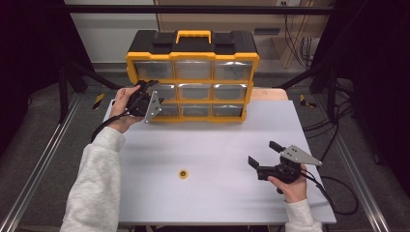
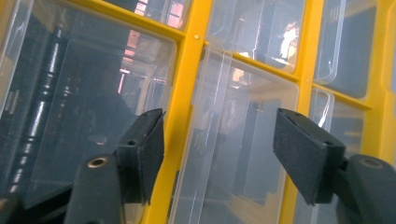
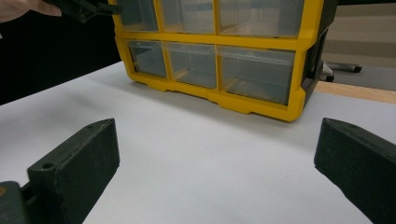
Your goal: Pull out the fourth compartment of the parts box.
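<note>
A yellow and black drawer cabinet with clear plastic drawers stands at the table's far edge. My left gripper is up against its left column, at the middle row. In the left gripper view the left gripper has its jaws apart around the raised front of a clear drawer, and the pads stand off it. A yellow upright of the cabinet frame runs just beside the left pad. My right gripper rests open low over the table at the near right, with nothing between its fingers.
A small yellow ring lies on the grey table near the front middle. Black frame posts and cables stand around the table. In the right gripper view the cabinet is ahead, with the other hand at the top left.
</note>
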`<state>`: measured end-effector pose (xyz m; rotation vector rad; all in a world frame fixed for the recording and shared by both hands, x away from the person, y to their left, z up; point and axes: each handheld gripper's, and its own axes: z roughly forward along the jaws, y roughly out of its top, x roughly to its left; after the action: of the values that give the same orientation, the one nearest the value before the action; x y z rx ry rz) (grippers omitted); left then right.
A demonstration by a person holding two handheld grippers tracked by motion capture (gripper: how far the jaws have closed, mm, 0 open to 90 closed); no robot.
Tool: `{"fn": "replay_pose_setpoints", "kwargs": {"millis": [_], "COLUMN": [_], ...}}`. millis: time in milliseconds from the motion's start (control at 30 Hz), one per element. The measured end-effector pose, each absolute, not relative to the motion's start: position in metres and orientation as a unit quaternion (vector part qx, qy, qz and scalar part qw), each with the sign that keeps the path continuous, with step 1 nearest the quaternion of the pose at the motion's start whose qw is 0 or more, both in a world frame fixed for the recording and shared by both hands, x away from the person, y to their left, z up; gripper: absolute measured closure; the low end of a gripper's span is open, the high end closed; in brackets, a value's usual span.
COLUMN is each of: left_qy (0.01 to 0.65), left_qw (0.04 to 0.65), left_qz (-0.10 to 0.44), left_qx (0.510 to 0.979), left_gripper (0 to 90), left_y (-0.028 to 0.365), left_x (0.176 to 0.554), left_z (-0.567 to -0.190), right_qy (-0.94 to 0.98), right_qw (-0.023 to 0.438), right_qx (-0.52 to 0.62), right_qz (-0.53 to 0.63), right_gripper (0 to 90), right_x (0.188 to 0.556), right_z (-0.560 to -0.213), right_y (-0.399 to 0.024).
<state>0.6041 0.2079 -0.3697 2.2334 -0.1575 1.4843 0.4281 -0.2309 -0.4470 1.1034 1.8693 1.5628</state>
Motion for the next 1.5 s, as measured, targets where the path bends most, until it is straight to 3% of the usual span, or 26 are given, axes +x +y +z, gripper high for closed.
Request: {"fn": "replay_pose_setpoints", "kwargs": {"millis": [1500], "left_qy": [-0.133], "left_qw": [0.140], "left_qz": [0.617], "left_qx": [0.763], "left_gripper": [73.9], "left_y": [0.207], "left_x": [0.608], "left_z": [-0.384], "right_qy": [0.679], "right_qw": [0.230], "right_qx": [0.401], "right_qz": [0.570], "right_gripper": [0.7], "right_x": [0.428], "right_z": [-0.447], "right_y": [-0.230]}}
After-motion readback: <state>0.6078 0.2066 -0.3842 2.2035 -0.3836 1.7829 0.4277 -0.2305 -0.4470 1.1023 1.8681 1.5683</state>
